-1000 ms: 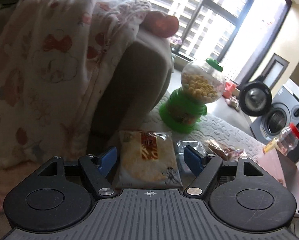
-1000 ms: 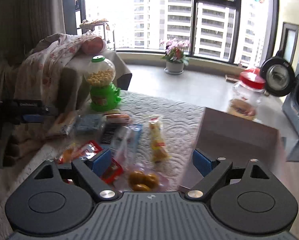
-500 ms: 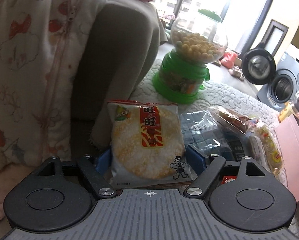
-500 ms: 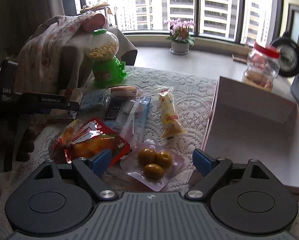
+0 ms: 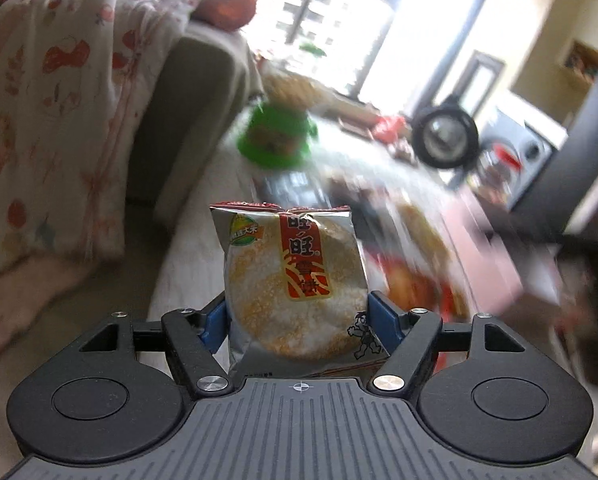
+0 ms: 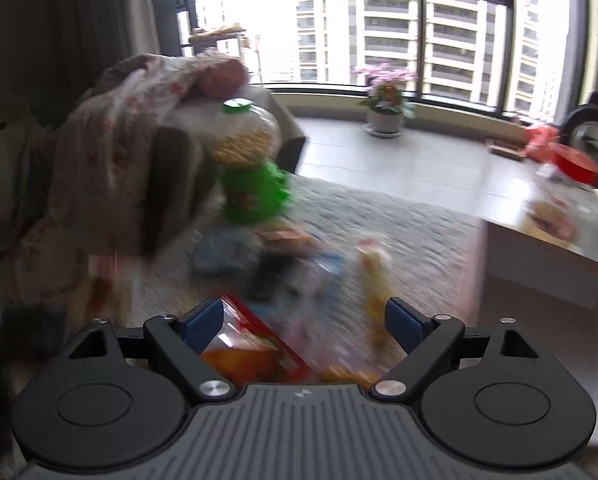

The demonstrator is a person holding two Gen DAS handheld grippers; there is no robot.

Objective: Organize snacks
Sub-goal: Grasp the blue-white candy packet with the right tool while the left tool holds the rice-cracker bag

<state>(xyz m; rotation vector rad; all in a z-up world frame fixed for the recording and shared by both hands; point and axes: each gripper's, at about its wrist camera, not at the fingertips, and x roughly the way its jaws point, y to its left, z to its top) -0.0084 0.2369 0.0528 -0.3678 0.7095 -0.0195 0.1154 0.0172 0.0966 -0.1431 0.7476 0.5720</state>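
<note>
Floral blanket (image 6: 111,152) draped over grey armchair (image 5: 187,120) just off table's far-left corner. Potted pink flowers (image 6: 385,98) on window sill w/ high-rises outside. Round black appliance (image 5: 445,142) & washing machine (image 5: 519,148) beyond table's far-right side, both blurred. White lace cloth (image 6: 399,224) covers tabletop.

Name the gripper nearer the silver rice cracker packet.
Left. The left gripper has the silver rice cracker packet between its closing jaws; the right gripper hovers over other snacks.
</note>
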